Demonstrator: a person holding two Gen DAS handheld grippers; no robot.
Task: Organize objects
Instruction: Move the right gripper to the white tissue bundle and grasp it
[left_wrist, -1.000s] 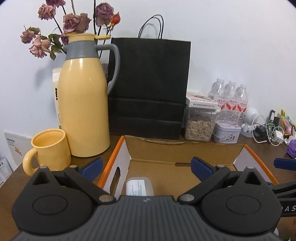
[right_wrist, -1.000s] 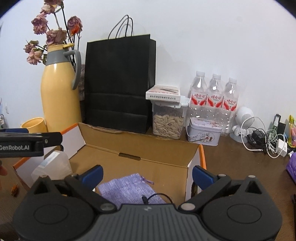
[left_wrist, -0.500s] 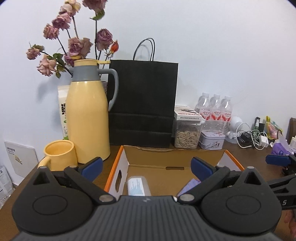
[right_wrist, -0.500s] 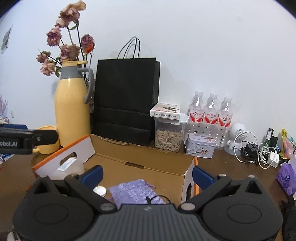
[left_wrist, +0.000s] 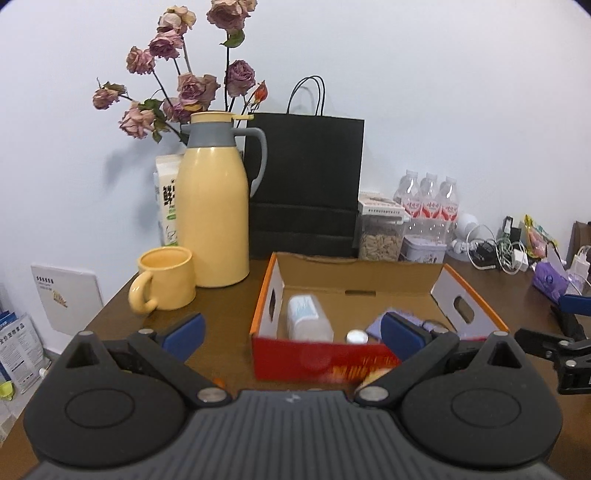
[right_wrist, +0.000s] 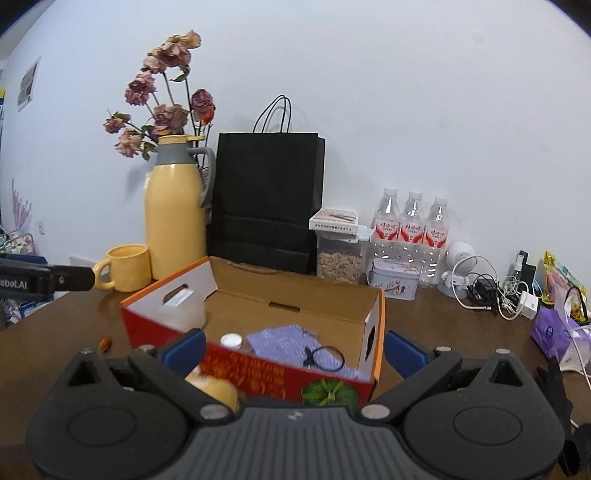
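Note:
An open cardboard box (left_wrist: 354, 275) with a red front and orange edges sits on the brown table (left_wrist: 229, 325). Inside lie a clear plastic container (left_wrist: 308, 319), a small round tin (left_wrist: 356, 336), a purple cloth pouch (right_wrist: 284, 341) and a black cord loop (right_wrist: 327, 358). My left gripper (left_wrist: 291, 330) hangs open in front of the box, nothing between its fingers. My right gripper (right_wrist: 293, 349) also stands open, near the box's front wall (right_wrist: 258, 373), empty.
A yellow thermos jug (left_wrist: 212, 218) and yellow mug (left_wrist: 164, 284) stand left of the box, dried roses (left_wrist: 184, 85) behind. A black paper bag (left_wrist: 306, 184), a seed jar (left_wrist: 380, 236), water bottles (left_wrist: 428, 201), a tin (left_wrist: 423, 251) and tangled cables (left_wrist: 495, 251) line the wall.
Both grippers have pulled back and risen away from the box; its red front wall now shows. Both stay open and empty.

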